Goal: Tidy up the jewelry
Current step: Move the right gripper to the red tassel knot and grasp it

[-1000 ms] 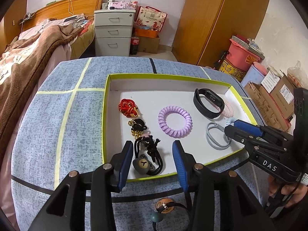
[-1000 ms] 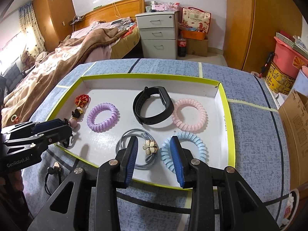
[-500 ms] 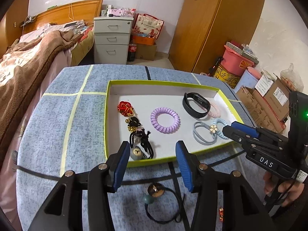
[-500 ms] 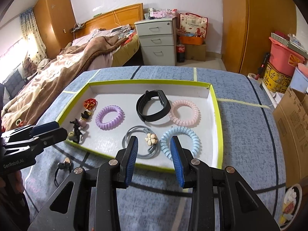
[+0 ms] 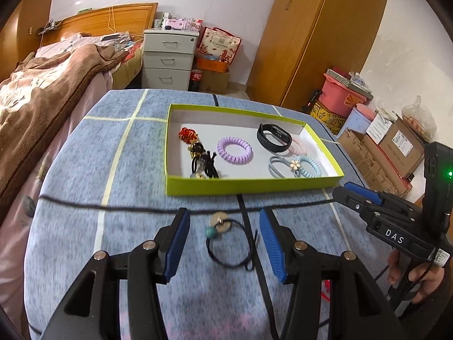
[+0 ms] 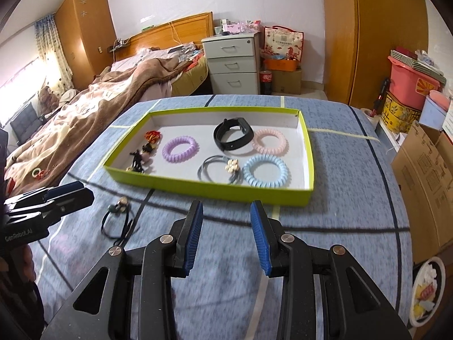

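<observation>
Left wrist view: the left claw (image 5: 223, 238) is hovering over the blue tabletop (image 5: 85, 170), its jaws opening and standing apart with nothing pressed between them. Just beyond its tips, a black hair tie (image 5: 229, 243) with a teal bead and a round gold charm is lying on the cloth, in front of the green-rimmed tray (image 5: 254, 185). Inside the tray are sitting a purple coil band (image 5: 234, 150), a black wristband (image 5: 273, 137), a pink coil band (image 5: 298, 147), a blue coil band (image 5: 308, 167), a grey flower tie (image 5: 280, 165) and small charm ties at the tray's left end. The right claw (image 5: 354, 195) is showing to the tray's right, gripped by a hand (image 5: 416, 274).

Right wrist view: the right claw (image 6: 225, 236) is pointing at the tray's (image 6: 215, 189) near wall, jaws apart and holding nothing. The hair tie (image 6: 117, 221) is lying left of the tray, near the left claw (image 6: 70, 195).
</observation>
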The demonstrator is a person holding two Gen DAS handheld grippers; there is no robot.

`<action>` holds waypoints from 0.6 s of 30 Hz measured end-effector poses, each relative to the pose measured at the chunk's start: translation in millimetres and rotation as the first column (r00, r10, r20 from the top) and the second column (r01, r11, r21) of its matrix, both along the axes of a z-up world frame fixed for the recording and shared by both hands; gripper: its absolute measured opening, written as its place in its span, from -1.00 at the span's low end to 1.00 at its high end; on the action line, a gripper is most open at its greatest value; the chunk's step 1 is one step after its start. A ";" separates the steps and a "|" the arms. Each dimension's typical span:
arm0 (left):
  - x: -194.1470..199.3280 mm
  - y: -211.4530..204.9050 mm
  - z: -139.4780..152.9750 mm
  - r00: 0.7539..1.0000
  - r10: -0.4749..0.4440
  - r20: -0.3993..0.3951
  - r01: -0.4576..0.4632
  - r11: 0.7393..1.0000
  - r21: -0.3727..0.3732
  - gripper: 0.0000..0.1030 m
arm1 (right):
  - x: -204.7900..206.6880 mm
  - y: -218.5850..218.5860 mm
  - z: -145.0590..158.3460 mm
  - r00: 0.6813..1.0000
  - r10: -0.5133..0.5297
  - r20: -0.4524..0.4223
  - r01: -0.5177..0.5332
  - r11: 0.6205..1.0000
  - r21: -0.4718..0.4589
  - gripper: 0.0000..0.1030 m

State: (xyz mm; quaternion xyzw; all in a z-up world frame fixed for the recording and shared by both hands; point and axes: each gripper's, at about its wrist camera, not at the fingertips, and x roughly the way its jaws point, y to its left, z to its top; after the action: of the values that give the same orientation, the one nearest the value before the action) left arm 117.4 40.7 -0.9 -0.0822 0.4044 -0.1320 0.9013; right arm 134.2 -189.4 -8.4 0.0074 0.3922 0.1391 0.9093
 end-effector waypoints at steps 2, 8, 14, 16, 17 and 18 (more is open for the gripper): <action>-7.8 0.5 -1.3 1.000 0.001 0.002 -0.001 1.000 0.001 0.04 | -9.1 -0.9 -0.5 1.000 0.003 0.003 -0.003 1.000 0.004 -0.30; -27.8 3.9 -3.8 1.000 0.012 0.006 -0.012 1.000 0.002 0.05 | -30.7 -3.7 -5.5 1.000 0.010 -0.001 -0.010 1.000 0.017 -0.30; -46.3 10.2 -7.8 1.000 0.021 0.015 -0.021 1.000 -0.004 0.05 | -48.6 -5.0 -13.0 0.999 0.030 -0.028 -0.029 0.998 0.060 -0.30; -51.0 12.7 -10.6 1.000 0.025 0.011 -0.025 1.000 -0.010 0.05 | -55.7 -1.1 -16.8 0.997 0.063 -0.041 -0.059 0.994 0.094 -0.30; -52.7 14.4 -12.2 1.000 0.028 0.009 -0.028 1.000 -0.010 0.05 | -57.8 2.4 -19.3 0.995 0.081 -0.051 -0.076 0.992 0.097 -0.30; -53.7 16.1 -13.3 1.000 0.028 0.008 -0.028 1.000 -0.010 0.06 | -58.8 7.3 -21.3 0.993 0.100 -0.062 -0.093 0.991 0.098 -0.30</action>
State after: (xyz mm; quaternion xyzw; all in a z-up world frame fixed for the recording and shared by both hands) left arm 63.7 56.8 -14.1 -0.0918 0.3988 -0.1218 0.9043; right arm 75.3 -182.0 -29.7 0.0361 0.4151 0.2009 0.8866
